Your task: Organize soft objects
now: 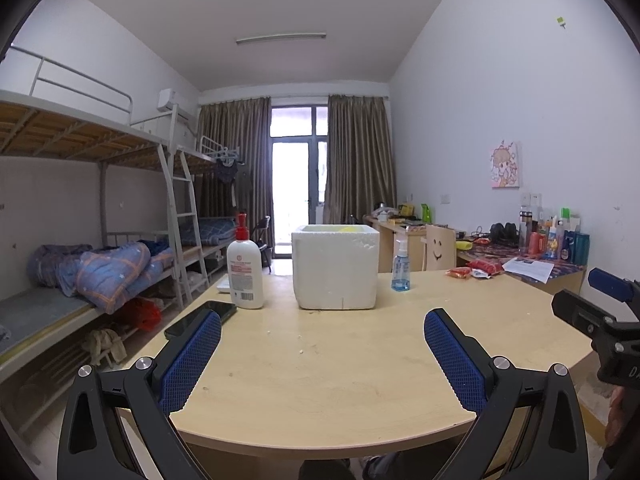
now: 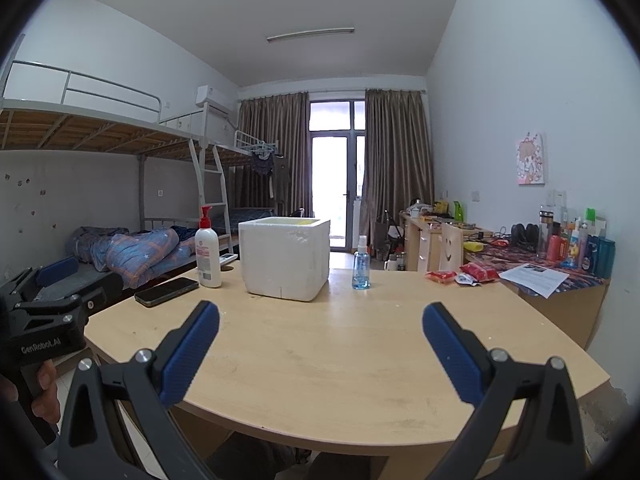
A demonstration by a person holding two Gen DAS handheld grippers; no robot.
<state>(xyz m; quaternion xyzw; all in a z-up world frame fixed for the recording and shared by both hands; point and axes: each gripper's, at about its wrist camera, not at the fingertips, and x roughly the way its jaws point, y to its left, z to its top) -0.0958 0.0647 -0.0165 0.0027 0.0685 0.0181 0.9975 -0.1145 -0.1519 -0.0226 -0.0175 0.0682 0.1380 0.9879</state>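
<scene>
**On the round table, both tongs spread wide and holding nothing**

Above the near edge of the wooden table the left gripper hangs with its blue pads far apart, and nothing is between them. The right gripper is the same, with pads spread and nothing between them. Each one shows at the side of the other camera's view, so they are side by side and apart.

At the far middle of the table stands a white foam box, open on top. Something yellow shows just over its back rim; if it is soft I cannot tell, because only a small part is seen. A white lotion bottle with a red pump stands left of the box, and a dark phone lies flat in front of this bottle, near the left edge. A small blue spray bottle stands to the right of the box, a little apart. Red snack packets lie at the far right edge, beside a desk with bottles.

Between the grippers and the box the table surface is bare, only with some small crumbs. The near edge curves round under both grippers. Bunk beds stand along the left wall.
</scene>
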